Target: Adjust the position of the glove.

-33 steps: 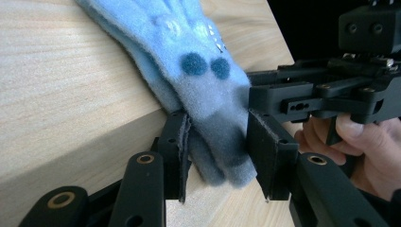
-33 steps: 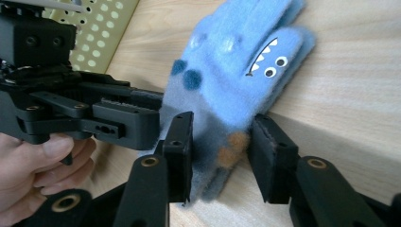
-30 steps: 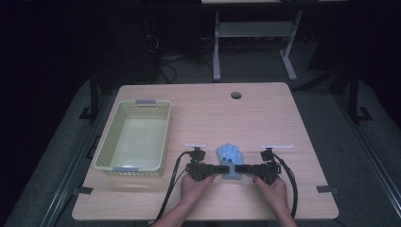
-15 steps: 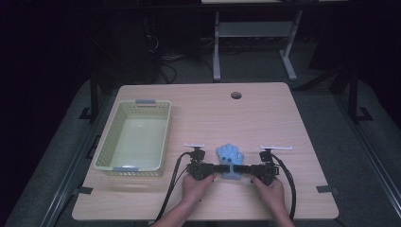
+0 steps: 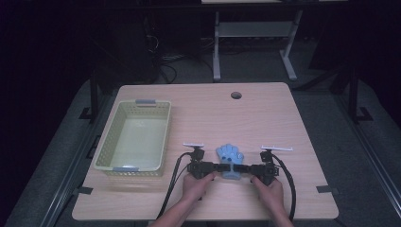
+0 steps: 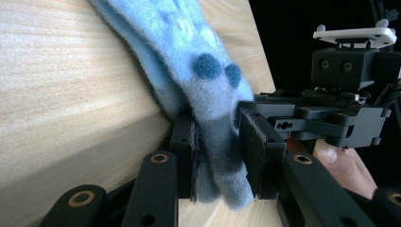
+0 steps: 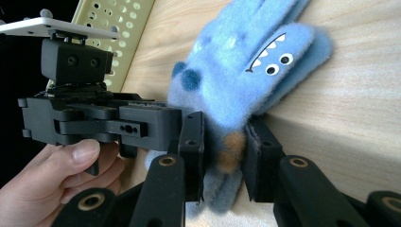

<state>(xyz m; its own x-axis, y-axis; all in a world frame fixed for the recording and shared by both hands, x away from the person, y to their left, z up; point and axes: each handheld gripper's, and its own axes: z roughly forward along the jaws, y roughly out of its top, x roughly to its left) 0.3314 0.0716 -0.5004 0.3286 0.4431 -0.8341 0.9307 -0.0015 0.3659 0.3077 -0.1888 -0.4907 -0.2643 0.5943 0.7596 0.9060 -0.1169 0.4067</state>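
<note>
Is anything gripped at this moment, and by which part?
Yes. Both grippers have just been closing on the blue glove, pads now pressing it: the left gripper and the right gripper each pinch its cuff end, from opposite sides.

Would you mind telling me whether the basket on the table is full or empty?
Empty. In the high view the basket shows its bare pale floor, and the blue glove lies outside it on the table.

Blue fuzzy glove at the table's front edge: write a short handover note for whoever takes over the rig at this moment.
Left gripper: jaws have just been closing, fingers pinch the blue fuzzy glove at its cuff end.
Right gripper: likewise just closing, gripping the same cuff from the opposite side.
Glove lies on the table; green basket sits to its left.
Done: both grips. Left: probably lifting the glove, perhaps into the basket.
</note>
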